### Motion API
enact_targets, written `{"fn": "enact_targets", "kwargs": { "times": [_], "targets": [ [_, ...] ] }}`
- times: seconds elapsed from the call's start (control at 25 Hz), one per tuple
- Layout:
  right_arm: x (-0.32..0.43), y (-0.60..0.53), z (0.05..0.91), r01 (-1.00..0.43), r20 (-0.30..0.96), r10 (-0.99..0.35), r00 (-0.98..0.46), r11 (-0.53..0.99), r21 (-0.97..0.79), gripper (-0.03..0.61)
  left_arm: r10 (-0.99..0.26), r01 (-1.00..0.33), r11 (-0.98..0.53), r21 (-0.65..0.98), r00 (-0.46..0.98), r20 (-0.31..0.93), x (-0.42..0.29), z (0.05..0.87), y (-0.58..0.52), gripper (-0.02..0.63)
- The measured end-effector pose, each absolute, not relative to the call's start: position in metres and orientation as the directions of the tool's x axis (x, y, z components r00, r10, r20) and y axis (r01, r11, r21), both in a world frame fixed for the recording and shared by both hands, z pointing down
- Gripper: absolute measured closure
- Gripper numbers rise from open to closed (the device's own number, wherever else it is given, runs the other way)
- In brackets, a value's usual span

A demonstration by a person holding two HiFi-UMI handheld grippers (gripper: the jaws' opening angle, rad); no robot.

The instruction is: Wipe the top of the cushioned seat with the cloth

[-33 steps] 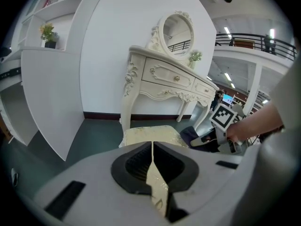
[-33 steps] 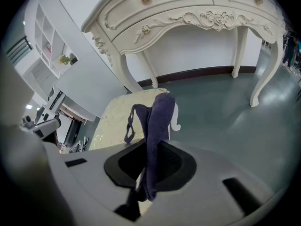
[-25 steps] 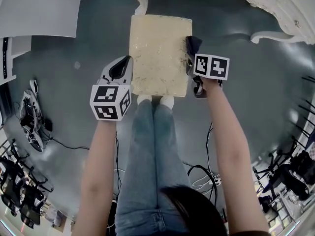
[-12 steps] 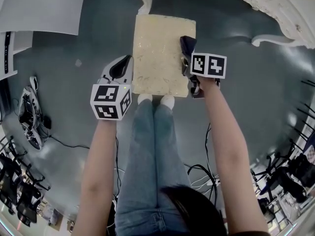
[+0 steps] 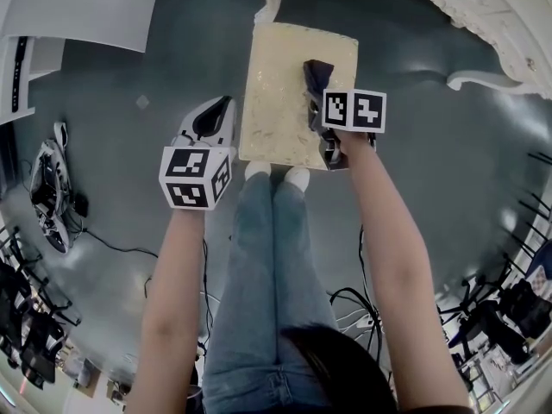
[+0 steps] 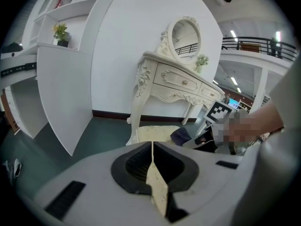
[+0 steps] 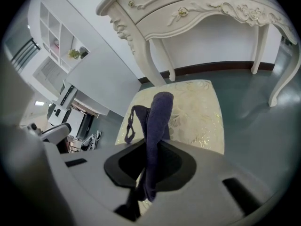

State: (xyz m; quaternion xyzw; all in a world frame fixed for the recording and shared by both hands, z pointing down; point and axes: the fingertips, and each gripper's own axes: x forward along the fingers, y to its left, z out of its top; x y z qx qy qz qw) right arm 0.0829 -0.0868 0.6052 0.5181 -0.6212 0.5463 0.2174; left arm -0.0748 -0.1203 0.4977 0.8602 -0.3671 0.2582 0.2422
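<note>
Now your right gripper has its jaws pressed on the one dark cloth. The cloth reaches forward from them over the single cushioned seat, nearer to the seat's right edge. To the left of this gripper, most of the seat top is bare. Your left gripper has its jaws together with nothing between them. It hangs just beside the seat's left edge, over the grey floor. One white dressing table stands beyond the seat.
</note>
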Motion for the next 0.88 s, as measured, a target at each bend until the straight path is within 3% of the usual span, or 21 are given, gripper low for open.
{"fn": "enact_targets", "kwargs": {
  "times": [0.88],
  "targets": [
    [0.005, -0.12, 0.605, -0.863, 0.812, -0.375, -0.447, -0.059, -0.502, 0.546, -0.527, -0.786, -0.568, 0.242, 0.574, 0.628, -0.119, 0.508, -0.13, 0.603]
  ]
}}
